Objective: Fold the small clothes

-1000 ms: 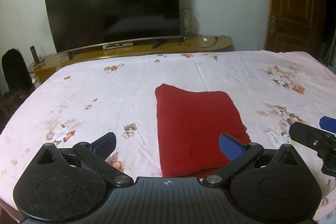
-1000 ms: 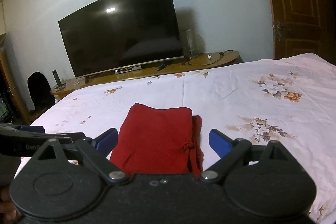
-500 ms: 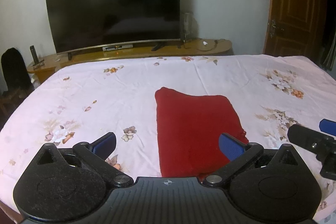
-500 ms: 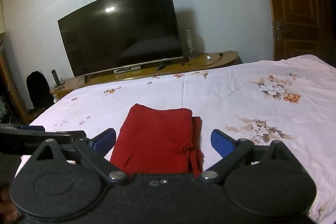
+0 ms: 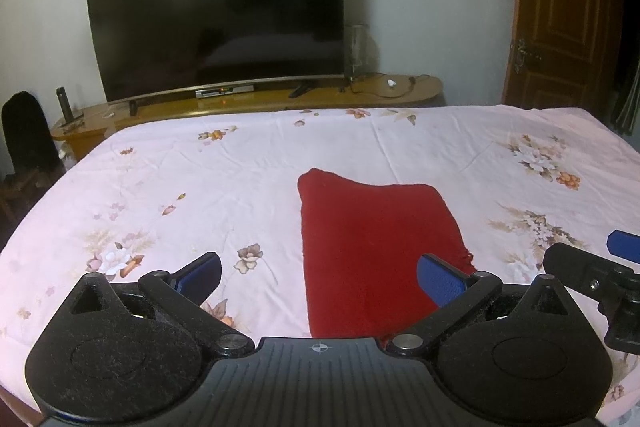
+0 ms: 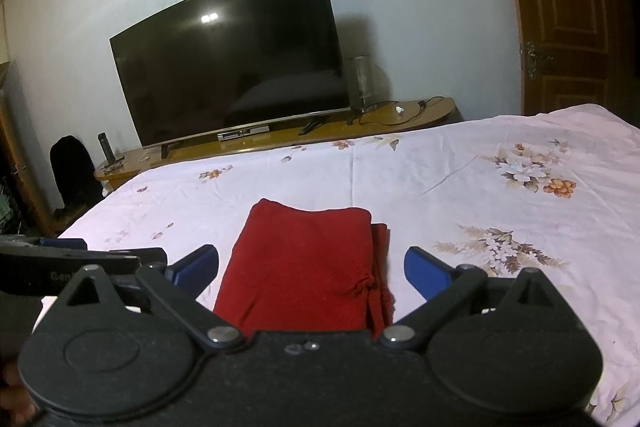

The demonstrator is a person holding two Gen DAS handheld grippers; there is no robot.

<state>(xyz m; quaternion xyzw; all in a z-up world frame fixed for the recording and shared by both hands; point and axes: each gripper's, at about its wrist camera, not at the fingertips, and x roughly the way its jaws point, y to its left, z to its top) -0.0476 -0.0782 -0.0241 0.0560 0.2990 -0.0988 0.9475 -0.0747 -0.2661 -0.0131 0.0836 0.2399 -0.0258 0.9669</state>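
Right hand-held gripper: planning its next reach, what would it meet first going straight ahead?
Probably the folded red garment, lying on the bedsheet between the open right hand-held gripper fingers; depth is unclear.

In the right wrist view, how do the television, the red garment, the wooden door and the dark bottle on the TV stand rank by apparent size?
1. television
2. red garment and wooden door: alike, both partly cut off, so unranked
3. dark bottle

The garment lies nearest the camera, which enlarges it.
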